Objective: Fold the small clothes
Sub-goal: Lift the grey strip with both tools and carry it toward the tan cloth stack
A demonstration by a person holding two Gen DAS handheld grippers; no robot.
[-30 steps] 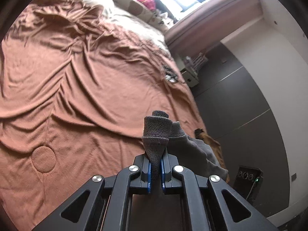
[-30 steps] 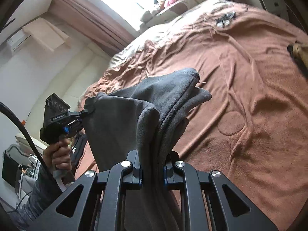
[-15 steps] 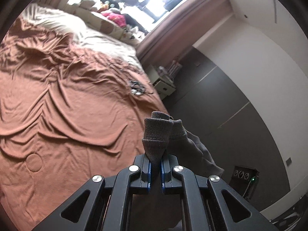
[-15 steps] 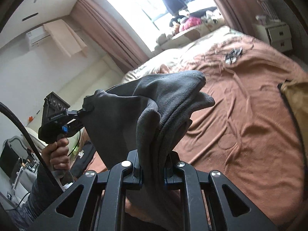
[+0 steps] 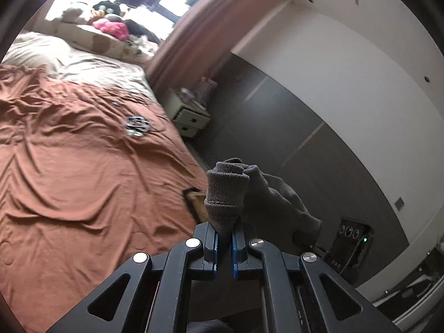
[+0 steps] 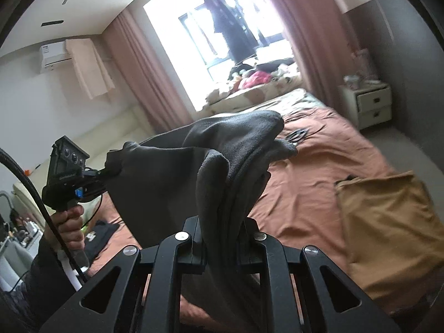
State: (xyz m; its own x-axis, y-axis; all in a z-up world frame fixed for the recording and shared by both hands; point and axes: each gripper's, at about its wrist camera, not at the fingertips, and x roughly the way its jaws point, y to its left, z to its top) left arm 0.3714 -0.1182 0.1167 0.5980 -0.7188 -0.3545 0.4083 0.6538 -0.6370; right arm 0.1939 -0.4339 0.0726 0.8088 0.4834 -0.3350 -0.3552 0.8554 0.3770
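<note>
- The left gripper [image 5: 224,242] has its two blue-lined fingers [image 5: 212,249] pressed together on a bunched, ribbed edge of a grey garment [image 5: 226,191]; the cloth stands up from between them as a thick roll.
- The right gripper [image 6: 220,238] is clamped on a thicker gathered fold of the same garment [image 6: 233,152], which rises above its fingers and flops forward over them.
- Between the two grippers the grey cloth hangs stretched in the air above the bed, clear of the cover; in the right wrist view it runs leftward to the left gripper [image 6: 104,173], which pinches its far corner.
- A hand [image 6: 70,222] grips the handle of that left gripper, with a black cable [image 6: 30,188] curving past it.
- Below the garment lies a bed with a rumpled brown cover [image 5: 75,172].
- A tan folded cloth [image 6: 388,227] lies on the cover near the bed's edge, to the right of the right gripper.
- A small dark tangle of something [image 5: 136,124] sits farther up the cover; what it is cannot be told.
- Beyond the bed stand a white bedside cabinet [image 6: 370,104], pink-brown curtains [image 6: 144,77] and a bright window [image 6: 222,27].
</note>
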